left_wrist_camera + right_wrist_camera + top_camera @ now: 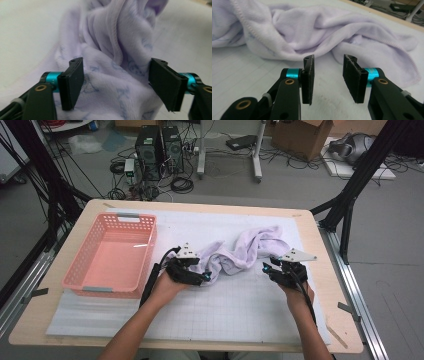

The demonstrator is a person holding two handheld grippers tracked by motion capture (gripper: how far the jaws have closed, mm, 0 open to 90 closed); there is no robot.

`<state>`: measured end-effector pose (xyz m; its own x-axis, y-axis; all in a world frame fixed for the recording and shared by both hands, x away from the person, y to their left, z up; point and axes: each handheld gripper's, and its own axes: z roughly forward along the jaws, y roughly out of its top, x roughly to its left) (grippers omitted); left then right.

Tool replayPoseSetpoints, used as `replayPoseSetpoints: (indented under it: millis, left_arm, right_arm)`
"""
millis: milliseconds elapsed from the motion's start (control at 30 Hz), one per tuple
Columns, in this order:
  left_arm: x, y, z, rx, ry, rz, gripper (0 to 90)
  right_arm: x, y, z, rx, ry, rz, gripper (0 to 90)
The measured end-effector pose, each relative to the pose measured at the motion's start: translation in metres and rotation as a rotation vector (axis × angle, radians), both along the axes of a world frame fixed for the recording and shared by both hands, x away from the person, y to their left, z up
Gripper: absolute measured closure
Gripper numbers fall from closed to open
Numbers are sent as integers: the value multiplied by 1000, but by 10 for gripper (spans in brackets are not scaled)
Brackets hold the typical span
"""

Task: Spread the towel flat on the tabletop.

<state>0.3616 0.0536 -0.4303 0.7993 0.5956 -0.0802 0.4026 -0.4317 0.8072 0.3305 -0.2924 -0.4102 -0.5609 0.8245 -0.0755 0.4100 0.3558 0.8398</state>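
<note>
On the worktop (300, 320), the towel (250, 251) is straddled loosely by the wide-open left claw (116, 82), right claw (328, 80) half-open and empty, so bunched folds could easily get snagged.

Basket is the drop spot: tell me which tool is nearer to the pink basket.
Left. The left tool sits just past the pink basket's right wall, at the towel's near end; the right tool lies across the mat beyond the towel.
</note>
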Motion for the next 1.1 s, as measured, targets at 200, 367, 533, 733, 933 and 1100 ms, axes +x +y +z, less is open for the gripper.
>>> replayPoseSetpoints:
  millis: [200, 367, 533, 733, 933, 1100]
  left_arm:
    - [-3, -17, -11, 96, -40, -30, 298]
    - [-5, -17, -8, 98, -63, -25, 634]
    - [-9, -13, 1, -80, 43, -64, 740]
    - [-25, -45, 22, -400, 150, -191, 738]
    - [-6, -37, 25, -550, 165, -64, 726]
    - [14, -6, 20, -538, 99, 194, 712]
  right_arm:
    - [-10, -8, -11, 7, 29, 1, 600]
    - [-14, -15, -12, 26, 33, -2, 601]
    - [-19, -20, -12, 28, 33, -5, 607]
    - [-20, -29, -11, 46, 29, -30, 608]
    - [-22, -31, -11, 55, 34, -33, 606]
    - [-19, -25, -14, 51, 40, -16, 606]
